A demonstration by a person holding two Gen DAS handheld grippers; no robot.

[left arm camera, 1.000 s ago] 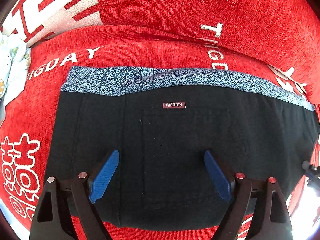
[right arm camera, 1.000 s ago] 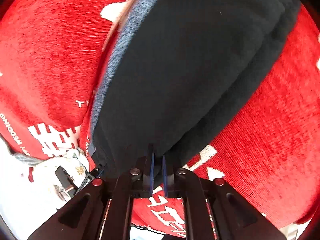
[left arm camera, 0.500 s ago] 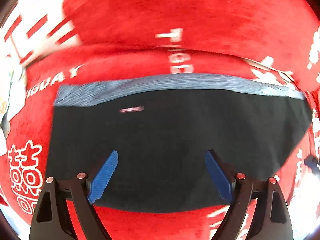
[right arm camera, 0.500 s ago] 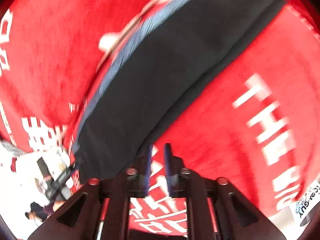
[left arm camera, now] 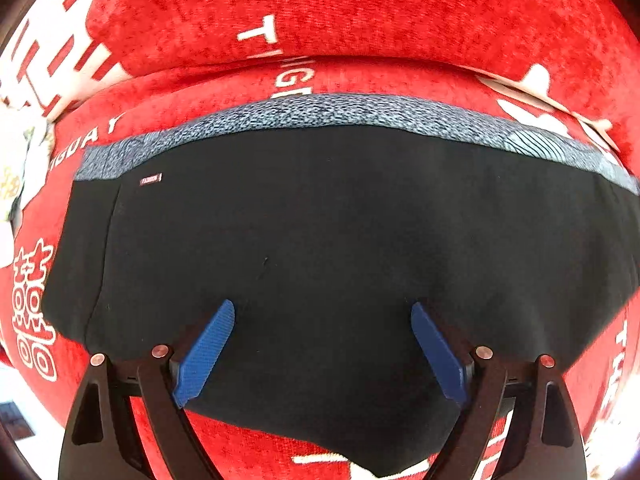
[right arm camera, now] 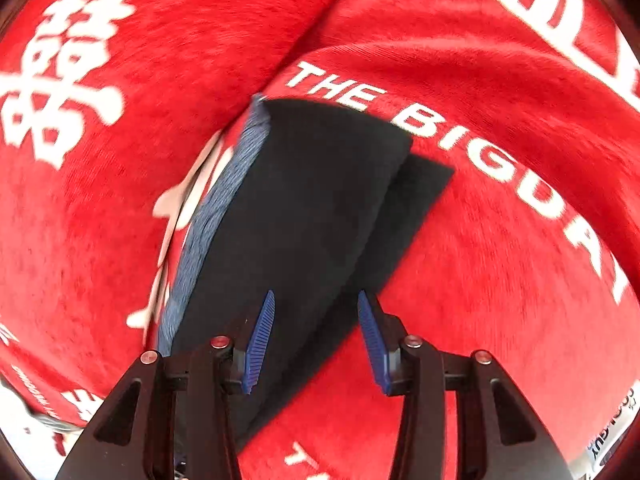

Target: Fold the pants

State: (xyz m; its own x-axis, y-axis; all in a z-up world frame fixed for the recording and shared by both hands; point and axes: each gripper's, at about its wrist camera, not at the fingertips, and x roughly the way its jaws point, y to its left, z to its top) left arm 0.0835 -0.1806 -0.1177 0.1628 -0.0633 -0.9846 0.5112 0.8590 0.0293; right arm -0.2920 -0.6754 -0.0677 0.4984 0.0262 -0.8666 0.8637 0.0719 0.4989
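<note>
Two grippers hang over the black pants [left arm camera: 320,248], which lie folded flat on a red cloth [left arm camera: 360,20] with white lettering. Spread wide, the left gripper [left arm camera: 322,320] points straight down with the pants below it, holding nothing. The right gripper [right arm camera: 316,312] has just been opening; its jaws stand partly apart, gripping nothing, over the pants' near edge, with the grey-blue waistband [right arm camera: 216,208] to its left.

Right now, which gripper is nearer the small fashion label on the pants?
Left, probably. The label shows only in its view, up-left of the open left gripper. The right gripper, jaws just opening, hovers at the far end of the pants.
</note>
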